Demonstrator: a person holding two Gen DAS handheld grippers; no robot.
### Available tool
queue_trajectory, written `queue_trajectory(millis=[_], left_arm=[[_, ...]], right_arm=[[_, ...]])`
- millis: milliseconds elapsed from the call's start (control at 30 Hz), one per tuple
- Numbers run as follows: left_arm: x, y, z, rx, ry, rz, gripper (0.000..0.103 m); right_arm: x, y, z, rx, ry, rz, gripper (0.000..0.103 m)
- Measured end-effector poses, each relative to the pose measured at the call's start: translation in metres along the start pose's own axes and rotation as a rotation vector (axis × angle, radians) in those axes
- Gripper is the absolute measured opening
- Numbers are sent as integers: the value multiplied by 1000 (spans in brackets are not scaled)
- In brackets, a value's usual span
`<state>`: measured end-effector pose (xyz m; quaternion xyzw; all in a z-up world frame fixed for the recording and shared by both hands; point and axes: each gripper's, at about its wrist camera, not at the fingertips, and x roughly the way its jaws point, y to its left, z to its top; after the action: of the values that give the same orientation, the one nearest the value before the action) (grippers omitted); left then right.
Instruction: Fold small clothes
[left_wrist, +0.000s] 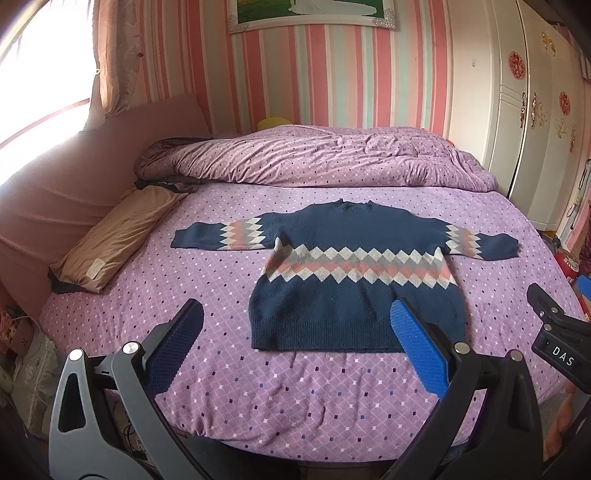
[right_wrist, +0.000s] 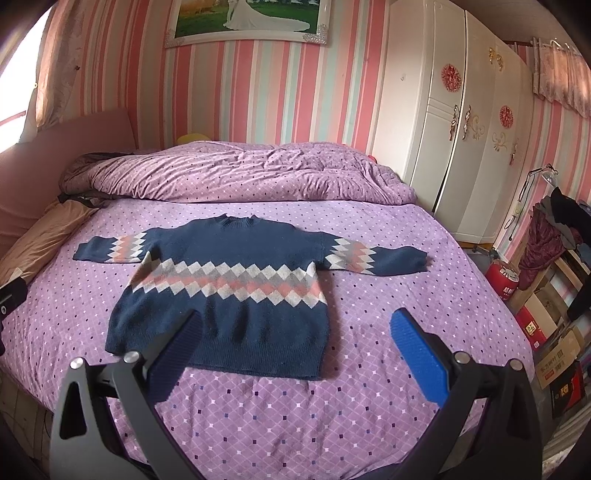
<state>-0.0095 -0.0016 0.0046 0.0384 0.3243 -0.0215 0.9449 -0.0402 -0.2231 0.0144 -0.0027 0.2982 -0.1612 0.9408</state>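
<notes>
A small navy sweater (left_wrist: 354, 310) with a band of white, grey and pink diamonds lies flat on the purple bedspread (left_wrist: 295, 387), both sleeves spread out sideways. It also shows in the right wrist view as the sweater (right_wrist: 229, 325). My left gripper (left_wrist: 295, 314) hovers open over the near edge of the bed, in front of the hem, with nothing between its blue pads. My right gripper (right_wrist: 295, 321) is open too, in front of the hem's right corner. The right gripper's black tip (left_wrist: 554, 325) shows at the right edge of the left wrist view.
A rumpled purple duvet (left_wrist: 317, 158) lies across the far half of the bed. A tan pillow (left_wrist: 118, 236) rests at the left by the pink headboard (left_wrist: 55, 192). A white wardrobe (right_wrist: 461, 140) stands at the right, with boxes and a red cylinder (right_wrist: 504, 280) on the floor.
</notes>
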Motion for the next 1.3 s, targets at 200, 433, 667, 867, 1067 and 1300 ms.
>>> queue_trajectory(millis=[200, 433, 667, 867, 1067, 1300], left_arm=[[2, -2, -2, 2, 3, -3, 100], [7, -2, -4, 4, 11, -10, 100], [24, 5, -3, -1, 11, -3, 100], [60, 17, 9, -15, 19, -37, 100], [132, 35, 25, -38, 24, -30, 100], [224, 63, 54, -76, 28, 4, 100]], right_arm=[[0, 1, 0, 1, -4, -5, 102], [1, 2, -3, 0, -9, -20, 102], [8, 16, -1, -13, -82, -50, 102], [33, 36, 10, -57, -114, -12, 102], [87, 51, 26, -41, -105, 87, 102], [172, 91, 59, -51, -106, 92, 102]])
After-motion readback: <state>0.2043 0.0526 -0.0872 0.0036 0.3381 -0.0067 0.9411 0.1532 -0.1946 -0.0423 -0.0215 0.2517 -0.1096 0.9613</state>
